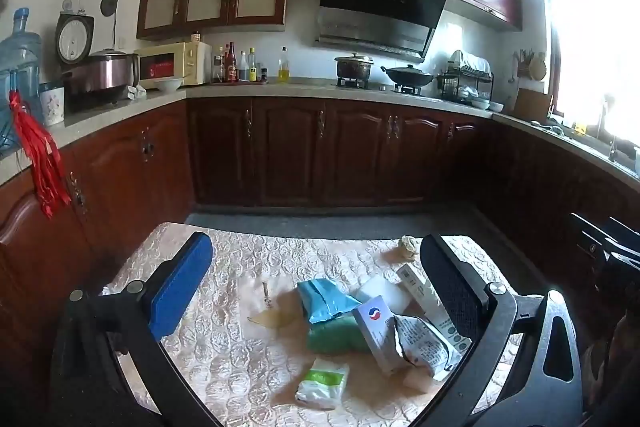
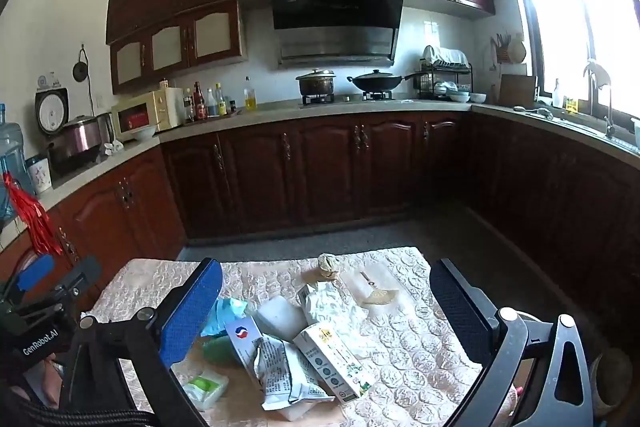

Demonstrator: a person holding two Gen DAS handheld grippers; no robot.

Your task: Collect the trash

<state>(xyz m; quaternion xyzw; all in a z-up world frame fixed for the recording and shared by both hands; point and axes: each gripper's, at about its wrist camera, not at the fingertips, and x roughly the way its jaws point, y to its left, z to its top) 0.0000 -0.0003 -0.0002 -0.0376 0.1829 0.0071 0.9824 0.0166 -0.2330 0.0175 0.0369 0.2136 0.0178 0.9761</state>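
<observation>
Both sets of jaws stand spread wide, nothing between the pads: left gripper [image 1: 316,291], right gripper [image 2: 326,311]. We hover over the near part of the desk [image 1: 240,359]; bare cloth lies left and far. Trash heap [image 1: 372,323] below the jaws, nearer our right: one teal pouch [image 1: 326,299], one carton [image 2: 334,359], one crumpled ball [image 2: 329,266] apart near the far edge.

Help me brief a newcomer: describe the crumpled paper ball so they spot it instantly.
Find the table with the quilted cream cover in the middle of the kitchen. Beyond the heap of wrappers, near its far edge, sits the paper ball. It alone is round, wadded and beige, apart from the flat packets.
</observation>
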